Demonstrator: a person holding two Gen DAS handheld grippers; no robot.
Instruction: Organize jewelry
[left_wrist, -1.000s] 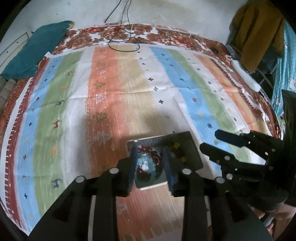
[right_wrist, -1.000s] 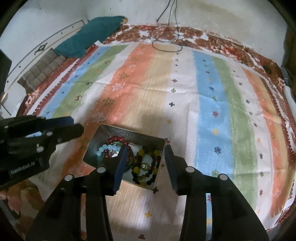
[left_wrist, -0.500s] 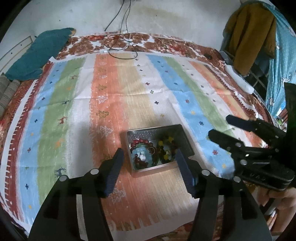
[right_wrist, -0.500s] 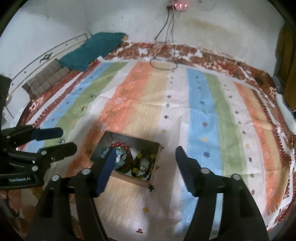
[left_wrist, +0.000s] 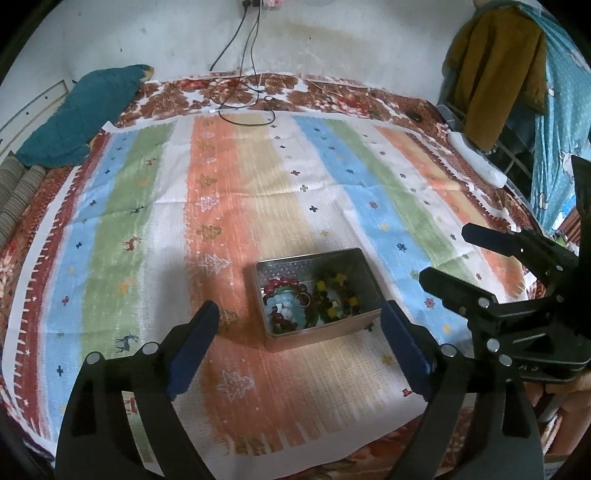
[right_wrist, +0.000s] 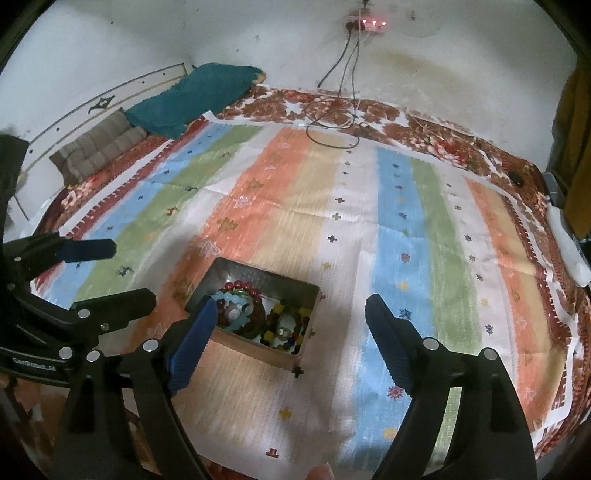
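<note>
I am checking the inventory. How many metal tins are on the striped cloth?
1. The metal tin stands open on the striped cloth, near its front edge, with bead bracelets inside. None seems hidden.

Black left gripper (left_wrist: 299, 325) and right gripper (right_wrist: 288, 325) (silver screws); blue-padded jaws.

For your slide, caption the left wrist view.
Both grippers, left and right, opening empty above a metal tin of beaded bracelets.
</note>
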